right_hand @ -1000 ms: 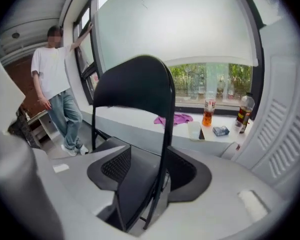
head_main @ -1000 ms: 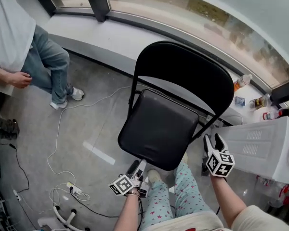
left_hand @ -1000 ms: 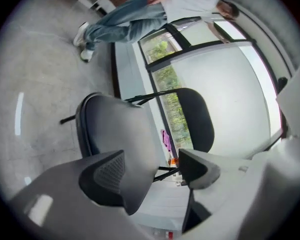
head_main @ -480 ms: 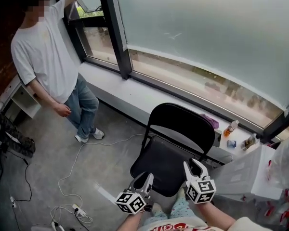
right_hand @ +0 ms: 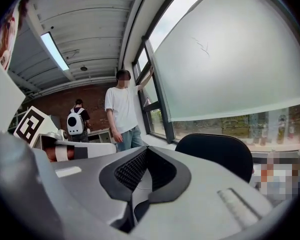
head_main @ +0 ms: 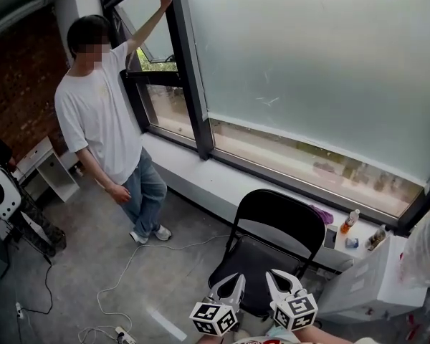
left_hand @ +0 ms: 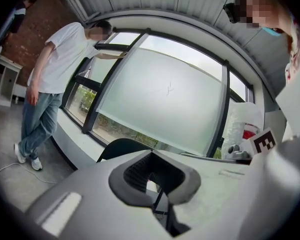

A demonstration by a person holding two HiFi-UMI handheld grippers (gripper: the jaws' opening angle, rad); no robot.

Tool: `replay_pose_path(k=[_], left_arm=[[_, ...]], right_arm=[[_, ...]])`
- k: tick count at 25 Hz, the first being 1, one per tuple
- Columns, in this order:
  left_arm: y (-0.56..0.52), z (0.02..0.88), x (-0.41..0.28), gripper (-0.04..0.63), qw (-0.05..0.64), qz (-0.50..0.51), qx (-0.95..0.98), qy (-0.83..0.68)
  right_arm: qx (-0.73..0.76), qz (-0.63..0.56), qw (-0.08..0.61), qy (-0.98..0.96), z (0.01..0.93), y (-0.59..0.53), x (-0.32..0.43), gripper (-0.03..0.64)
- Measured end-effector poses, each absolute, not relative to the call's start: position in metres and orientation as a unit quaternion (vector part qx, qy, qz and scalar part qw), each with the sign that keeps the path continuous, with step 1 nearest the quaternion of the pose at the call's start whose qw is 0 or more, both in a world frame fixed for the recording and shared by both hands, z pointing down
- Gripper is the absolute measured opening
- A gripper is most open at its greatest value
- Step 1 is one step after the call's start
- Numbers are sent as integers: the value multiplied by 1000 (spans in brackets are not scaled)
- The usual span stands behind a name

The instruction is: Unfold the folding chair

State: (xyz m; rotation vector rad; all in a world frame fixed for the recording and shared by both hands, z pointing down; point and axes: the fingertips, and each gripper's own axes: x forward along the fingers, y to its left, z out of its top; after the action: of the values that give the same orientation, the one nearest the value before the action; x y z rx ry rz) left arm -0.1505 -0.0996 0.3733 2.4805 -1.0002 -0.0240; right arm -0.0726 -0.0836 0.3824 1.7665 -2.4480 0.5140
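The black folding chair (head_main: 279,221) stands unfolded in front of the window sill, seat flat and backrest toward the glass. Its backrest also shows in the left gripper view (left_hand: 121,146) and in the right gripper view (right_hand: 220,154). My left gripper (head_main: 231,284) and right gripper (head_main: 282,284) are lifted side by side at the bottom of the head view, short of the seat's front edge and touching nothing. The left gripper (left_hand: 152,186) is shut and empty. The right gripper (right_hand: 135,184) has just been closing and is now shut with nothing between its pads.
A person in a white T-shirt (head_main: 100,113) leans on the window frame at the left. A white cabinet (head_main: 365,278) stands right of the chair, with bottles (head_main: 350,221) on the sill. Cables (head_main: 122,271) and a power strip (head_main: 122,333) lie on the floor.
Both grippers have risen from beside the seat to chest height. The right gripper's jaws have closed. The head view has tilted up, so the chair now looks smaller and lower.
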Motion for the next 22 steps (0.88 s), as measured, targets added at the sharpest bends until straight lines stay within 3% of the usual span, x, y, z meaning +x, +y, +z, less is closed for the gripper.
replay_pose_path(k=[11, 22], left_arm=[[-69, 352, -157, 0, 200, -19, 912, -357], [-26, 302, -122, 0, 129, -29, 911, -390]], right_arm=[[566, 119, 34, -815, 360, -52, -92, 23], [537, 67, 18, -841, 312, -10, -76, 23]])
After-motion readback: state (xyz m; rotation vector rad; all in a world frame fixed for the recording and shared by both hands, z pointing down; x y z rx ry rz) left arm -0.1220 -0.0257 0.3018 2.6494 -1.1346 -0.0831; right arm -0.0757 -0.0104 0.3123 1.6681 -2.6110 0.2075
